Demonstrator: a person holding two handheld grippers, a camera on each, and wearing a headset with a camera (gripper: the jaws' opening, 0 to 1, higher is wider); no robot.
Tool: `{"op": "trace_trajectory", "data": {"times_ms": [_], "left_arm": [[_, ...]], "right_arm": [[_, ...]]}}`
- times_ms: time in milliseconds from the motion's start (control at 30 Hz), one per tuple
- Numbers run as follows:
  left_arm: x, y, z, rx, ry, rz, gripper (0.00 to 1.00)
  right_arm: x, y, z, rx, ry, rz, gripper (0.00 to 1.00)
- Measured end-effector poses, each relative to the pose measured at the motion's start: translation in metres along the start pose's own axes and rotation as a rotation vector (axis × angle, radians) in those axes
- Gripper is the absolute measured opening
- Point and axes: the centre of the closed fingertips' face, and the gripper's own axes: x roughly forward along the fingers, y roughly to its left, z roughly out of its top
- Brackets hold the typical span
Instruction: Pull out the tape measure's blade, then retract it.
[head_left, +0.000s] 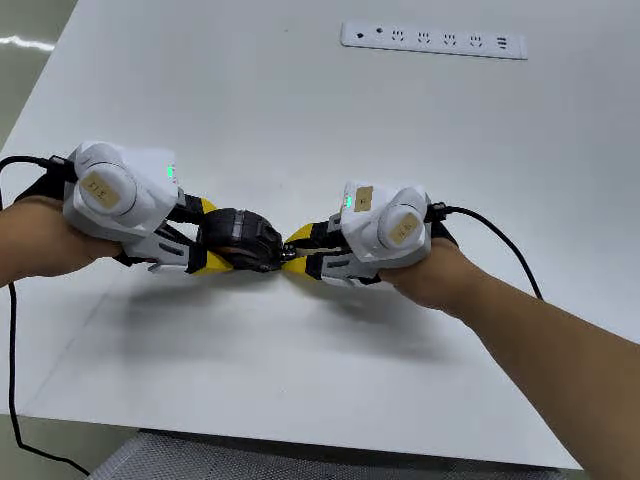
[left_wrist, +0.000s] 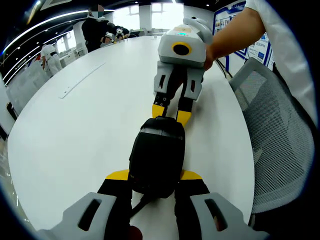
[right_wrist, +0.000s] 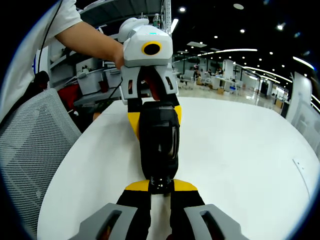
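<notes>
Where right gripper (right_wrist: 160, 189) pinches tape measure (right_wrist: 159, 135), blade seemingly hidden.

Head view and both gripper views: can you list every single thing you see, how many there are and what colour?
tape measure: one, black, just above the table between the two grippers
table: one, white, under everything
power strip: one, white, on the table's far side
mesh chair: one, grey, beside the table's edge
cables: two, black, one trailing from each gripper
left gripper: one, white with yellow tips, shut on the tape measure's case
right gripper: one, same colours, shut at the blade end
left hand, right hand: each holding a gripper
</notes>
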Motion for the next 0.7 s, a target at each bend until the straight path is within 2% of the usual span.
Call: {"op": "trace_trajectory", "data": {"times_ms": [700], "left_arm": [[-0.002, -0.0013, -0.0002, 0.02, -0.017, 0.004, 0.27]], "right_arm": [[-0.0016, 0.001, -0.0006, 0.045, 0.0, -0.021, 0.08]]}}
